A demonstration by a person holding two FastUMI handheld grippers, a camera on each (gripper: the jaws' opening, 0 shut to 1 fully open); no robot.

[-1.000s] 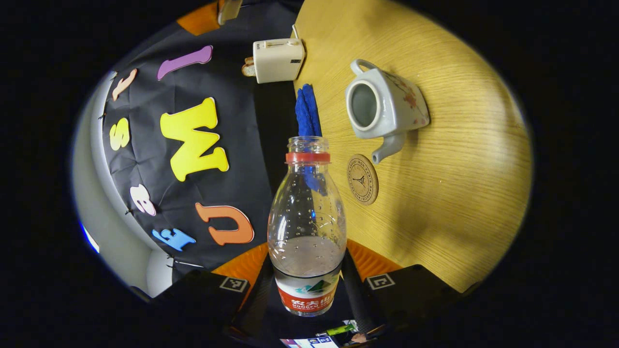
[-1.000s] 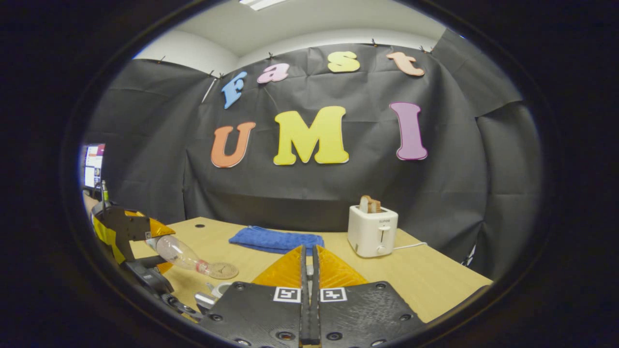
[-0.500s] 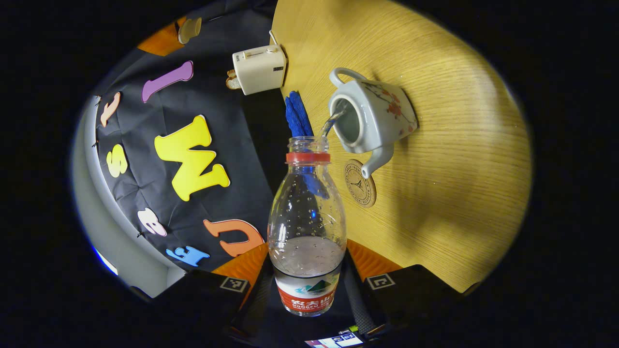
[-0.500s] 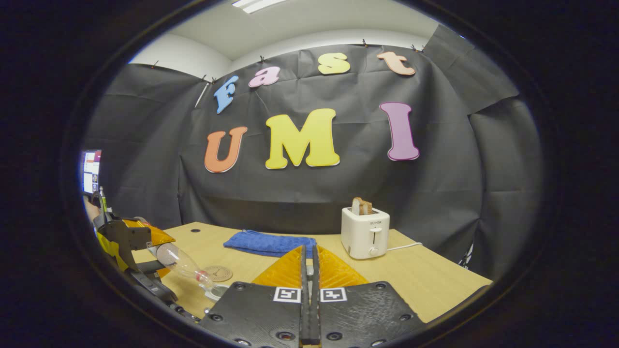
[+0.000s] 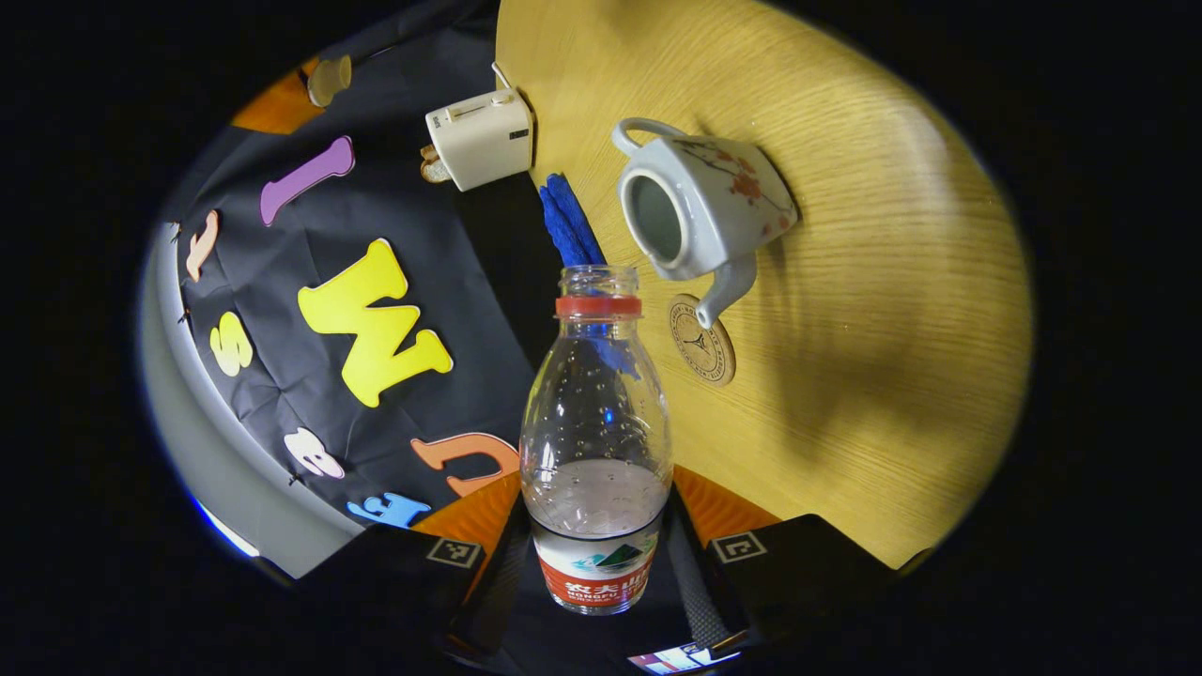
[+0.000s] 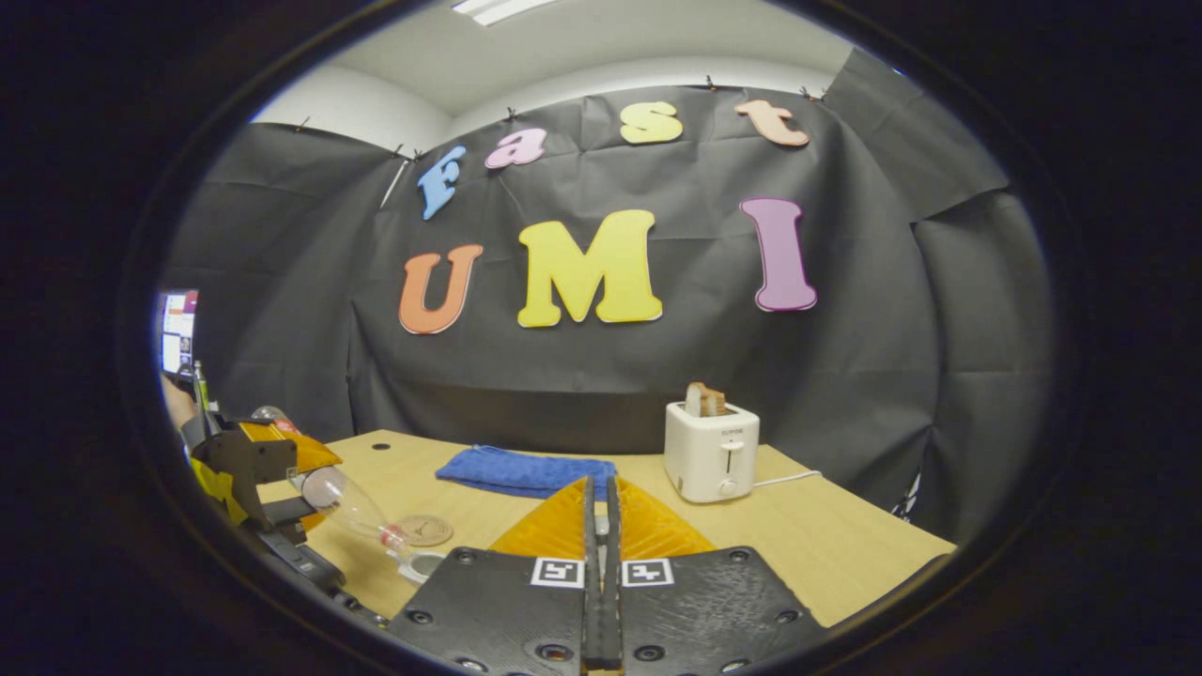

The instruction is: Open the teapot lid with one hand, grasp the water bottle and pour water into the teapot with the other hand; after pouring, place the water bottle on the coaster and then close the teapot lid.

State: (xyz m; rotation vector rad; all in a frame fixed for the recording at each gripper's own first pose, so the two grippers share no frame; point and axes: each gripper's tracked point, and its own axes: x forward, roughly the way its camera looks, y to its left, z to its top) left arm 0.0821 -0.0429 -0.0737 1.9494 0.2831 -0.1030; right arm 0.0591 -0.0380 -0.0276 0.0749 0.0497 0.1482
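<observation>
Stream seen half a second earlier had stopped; left gripper (image 5: 598, 554) held tilted water bottle (image 5: 596, 441) by open teapot (image 5: 700, 211); right gripper (image 6: 601, 601) pinched shut, lid unseen; coaster (image 5: 701, 340) next.

Clear plastic water bottle (image 5: 596, 441), glossy glazed teapot (image 5: 702, 208), matt wood-grain table (image 5: 892, 282).

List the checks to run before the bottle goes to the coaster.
1. Water bottle clamped in left hand-held gripper: ok, a finger presses each side.
2. No water leaving the bottle mouth: ok.
3. Bottle upright: not ok, it tilts toward the teapot in the right gripper view.
4. Coaster free: ok, nothing on it.
5. Teapot lid off, held by right hand-held gripper: ok.
6. Water level in teapot: cannot tell.
</observation>
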